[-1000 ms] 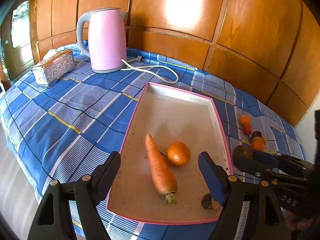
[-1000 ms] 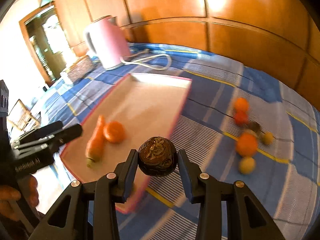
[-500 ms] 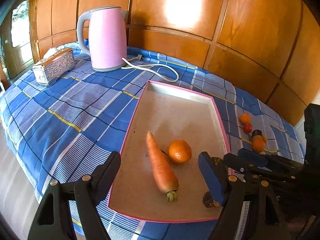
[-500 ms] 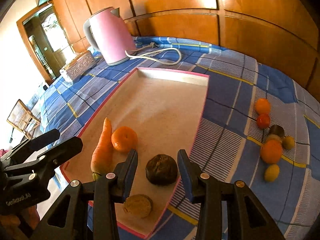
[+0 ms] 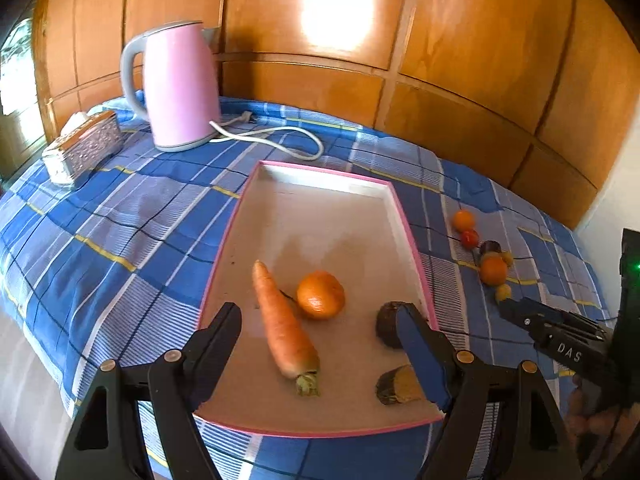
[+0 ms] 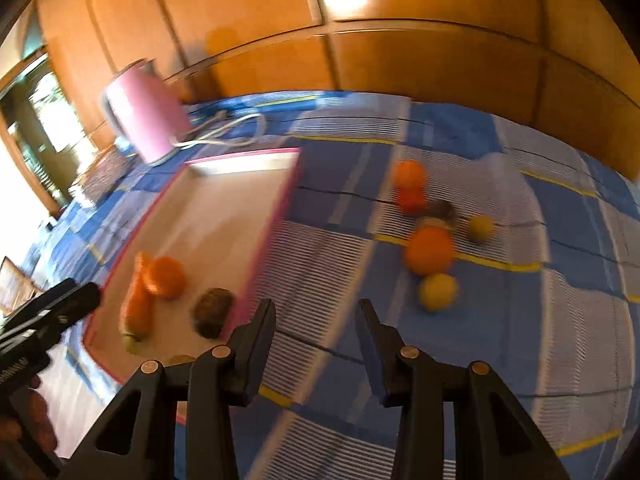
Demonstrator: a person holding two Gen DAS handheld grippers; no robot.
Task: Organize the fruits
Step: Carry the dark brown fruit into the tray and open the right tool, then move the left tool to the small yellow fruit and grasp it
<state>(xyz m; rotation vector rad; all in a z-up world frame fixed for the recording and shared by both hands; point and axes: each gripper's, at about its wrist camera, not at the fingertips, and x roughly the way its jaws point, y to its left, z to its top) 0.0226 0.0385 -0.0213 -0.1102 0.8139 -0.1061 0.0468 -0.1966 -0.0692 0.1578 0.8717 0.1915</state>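
Note:
A pink-rimmed tray (image 5: 404,216) (image 6: 288,192) holds a carrot (image 5: 282,324) (image 6: 138,300), an orange (image 5: 320,294) (image 6: 166,276), a dark brown round fruit (image 5: 388,324) (image 6: 212,310) and a brown cut piece (image 5: 396,384). My left gripper (image 5: 320,320) is open and empty above the tray's near end. My right gripper (image 6: 316,316) is open and empty over the cloth right of the tray; it also shows in the left wrist view (image 5: 508,306). Several loose fruits lie on the cloth: oranges (image 6: 428,250) (image 5: 494,270), a red one (image 6: 410,200), yellow ones (image 6: 438,292).
A pink kettle (image 5: 178,88) (image 6: 144,116) with a white cord (image 5: 280,136) stands behind the tray. A silver box (image 5: 82,150) sits at far left. Blue checked cloth (image 5: 120,216) covers the table; wooden panels (image 5: 460,40) stand behind.
My right gripper set the dark brown fruit down in the tray, opened, and has swung right, out over the cloth towards the loose fruits. The left gripper has barely moved.

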